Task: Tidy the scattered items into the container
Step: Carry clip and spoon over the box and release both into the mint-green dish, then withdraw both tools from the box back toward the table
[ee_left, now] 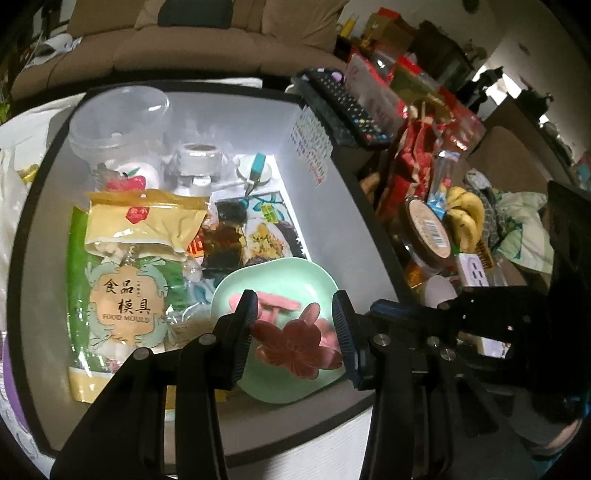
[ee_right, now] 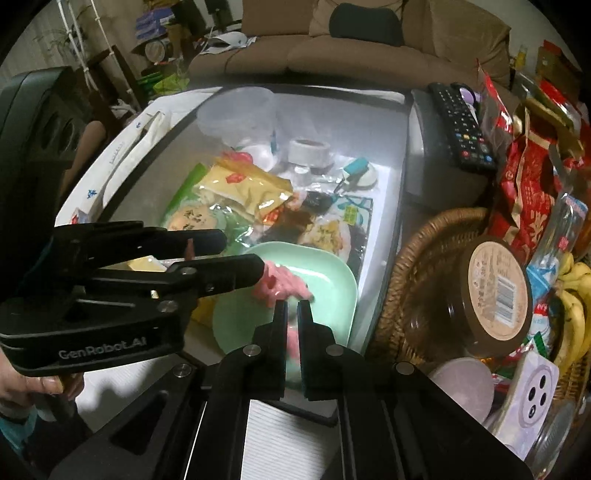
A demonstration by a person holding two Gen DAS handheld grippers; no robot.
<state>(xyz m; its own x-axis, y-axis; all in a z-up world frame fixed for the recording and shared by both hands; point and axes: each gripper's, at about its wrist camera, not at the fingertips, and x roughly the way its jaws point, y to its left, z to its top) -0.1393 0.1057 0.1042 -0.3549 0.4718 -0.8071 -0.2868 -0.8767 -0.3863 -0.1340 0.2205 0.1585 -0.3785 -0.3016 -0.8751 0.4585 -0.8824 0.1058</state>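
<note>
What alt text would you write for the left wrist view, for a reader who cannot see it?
The left gripper holds a reddish flower-shaped piece over a mint green plate inside a grey storage box. The box also holds a food mould packet and a clear plastic tub.

Mint-green dish (ee_left: pixel 291 273) carries a brownish-red flower-shaped piece (ee_left: pixel 295 343) and pink pieces (ee_right: pixel 284 282), possibly clips; yellow-and-green mould packet (ee_left: pixel 125 258) lies beside it.

- A tan upholstered sofa (ee_left: pixel 207 48) stands along the far side.
- A dark cushion (ee_right: pixel 364 22) rests on it.
- Pale walls (ee_left: pixel 524 40) rise at the right.
</note>
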